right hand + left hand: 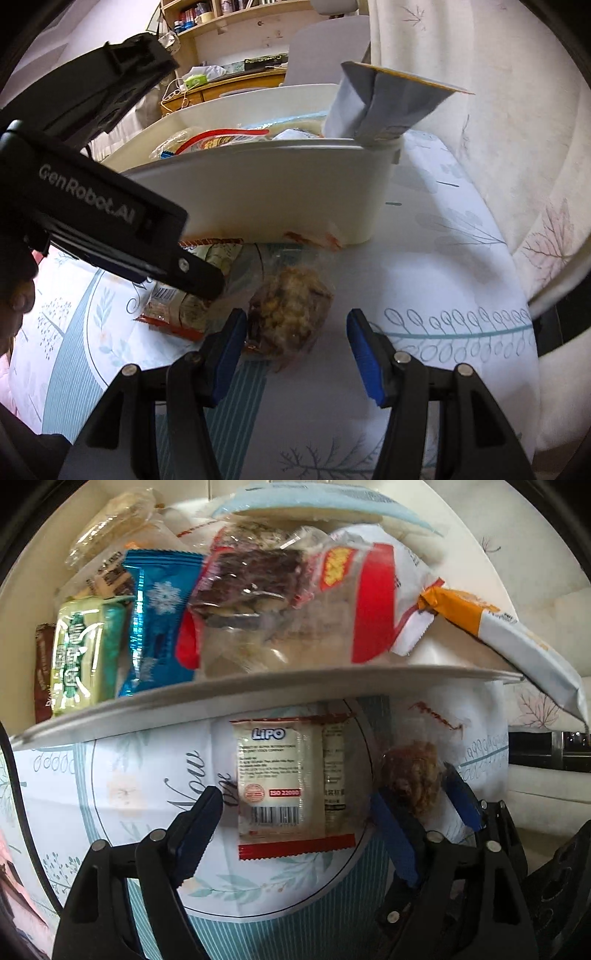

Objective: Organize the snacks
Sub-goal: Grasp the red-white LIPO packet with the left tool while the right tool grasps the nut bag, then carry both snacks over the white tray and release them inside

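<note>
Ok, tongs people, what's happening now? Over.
Left tongs open over Lipo packet. Right tongs open around brown snack. White bin full.

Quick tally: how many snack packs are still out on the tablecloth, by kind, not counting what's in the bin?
Lipo biscuit pack, label up: 1
Clear-wrapped brown snack: 1
Total on the cloth in front of the white bin: 2
</note>
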Action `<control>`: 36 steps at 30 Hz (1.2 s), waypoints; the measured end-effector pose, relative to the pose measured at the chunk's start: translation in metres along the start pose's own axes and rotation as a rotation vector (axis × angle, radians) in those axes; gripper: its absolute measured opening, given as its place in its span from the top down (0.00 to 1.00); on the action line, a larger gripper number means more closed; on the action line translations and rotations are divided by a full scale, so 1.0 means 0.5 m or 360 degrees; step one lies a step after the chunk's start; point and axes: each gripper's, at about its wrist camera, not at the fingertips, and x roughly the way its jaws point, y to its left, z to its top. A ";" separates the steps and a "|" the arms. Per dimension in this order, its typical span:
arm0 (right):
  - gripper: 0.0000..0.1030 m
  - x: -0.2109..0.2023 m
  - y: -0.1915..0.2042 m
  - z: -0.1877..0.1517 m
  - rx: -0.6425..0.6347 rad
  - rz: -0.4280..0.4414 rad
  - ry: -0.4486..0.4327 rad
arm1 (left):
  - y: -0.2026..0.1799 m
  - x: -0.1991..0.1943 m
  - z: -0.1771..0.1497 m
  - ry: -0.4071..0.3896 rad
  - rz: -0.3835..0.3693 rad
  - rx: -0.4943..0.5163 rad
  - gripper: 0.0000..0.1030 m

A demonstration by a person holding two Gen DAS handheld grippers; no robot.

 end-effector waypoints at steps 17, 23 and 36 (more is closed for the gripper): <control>0.55 0.003 0.010 0.005 -0.0066 0.0022 0.0048 | -0.028 0.004 -0.018 -0.0012 0.0043 0.0053 0.55; 0.62 -0.013 0.011 0.008 -0.0092 0.0047 0.0064 | -0.014 -0.023 -0.051 -0.0033 0.0054 0.0052 0.55; 0.63 -0.061 0.077 0.035 -0.0268 0.0257 0.0101 | 0.089 -0.134 -0.127 -0.0003 0.0147 -0.0089 0.55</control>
